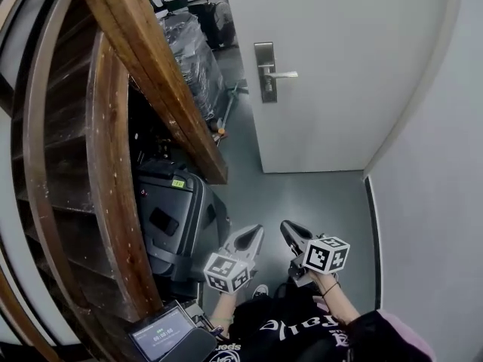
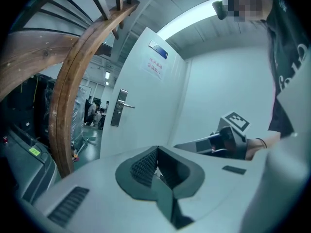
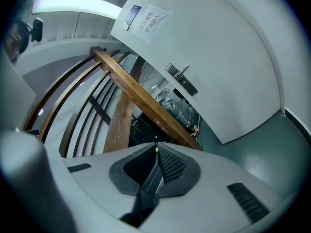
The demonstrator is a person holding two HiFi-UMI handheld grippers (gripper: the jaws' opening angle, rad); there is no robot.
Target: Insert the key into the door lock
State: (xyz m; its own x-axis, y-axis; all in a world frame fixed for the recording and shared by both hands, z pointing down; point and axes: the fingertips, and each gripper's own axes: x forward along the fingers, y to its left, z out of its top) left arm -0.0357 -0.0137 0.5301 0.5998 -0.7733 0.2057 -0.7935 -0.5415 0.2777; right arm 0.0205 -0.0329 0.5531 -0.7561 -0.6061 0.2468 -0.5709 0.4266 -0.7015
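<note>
Both grippers hung low in front of the person, well short of the door [image 1: 339, 66]. The left gripper [image 1: 255, 232] was clenched, its pads pressed flat together, and the right gripper [image 1: 288, 227] was clenched the same way. Looking along either pair of jaws, I could not make out a key (a pale glint sat deep in the left seam, too small to name).

The lock [image 1: 265, 72] was on the door near its left edge, with the handle [image 1: 283, 75] pointing right. Past that edge was an opening, with wrapped goods [image 1: 192, 51] beyond it. A strip of bare floor [image 1: 317, 202] ran from the grippers to the foot of the door. It was hemmed by the wall [image 1: 438, 202] on the right and a dark case [image 1: 173, 217] on the left, just beside the left gripper. Above the case a wooden stair beam [image 1: 151, 66] slanted down, ending near the door's lower left corner.

The keyhole was too small to see. A screen [image 1: 161, 333] was cut off at the bottom edge.
</note>
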